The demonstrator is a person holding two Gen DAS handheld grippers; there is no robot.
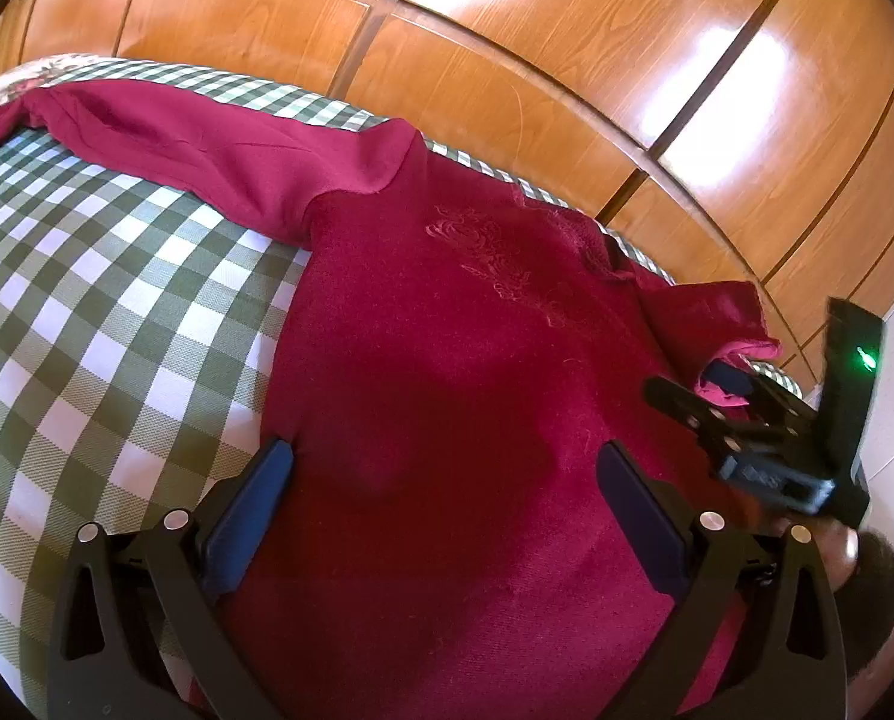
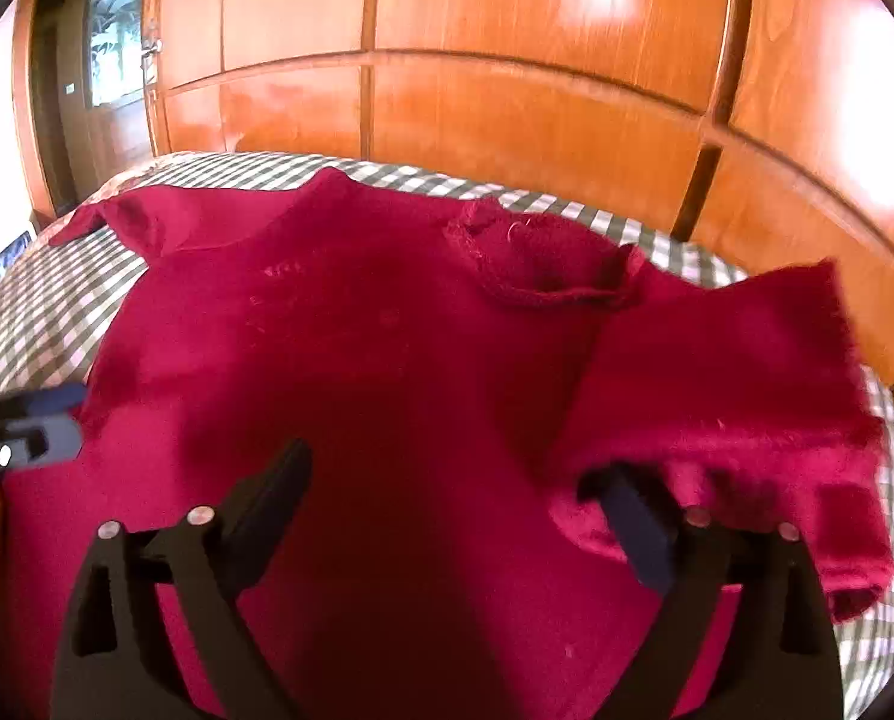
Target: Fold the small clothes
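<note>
The red garment (image 1: 459, 360) lies spread on the checked bed cover (image 1: 117, 300), one sleeve folded inward over the body. Left gripper (image 1: 444, 498) — jaws spread wide above the cloth, gripping nothing. Right gripper (image 2: 453, 504) — jaws spread wide, the folded sleeve draped on its right finger.

Both held angled downward: left gripper (image 1: 444, 462) spread wide, right gripper (image 2: 456, 471) likewise, jaws parted.
</note>
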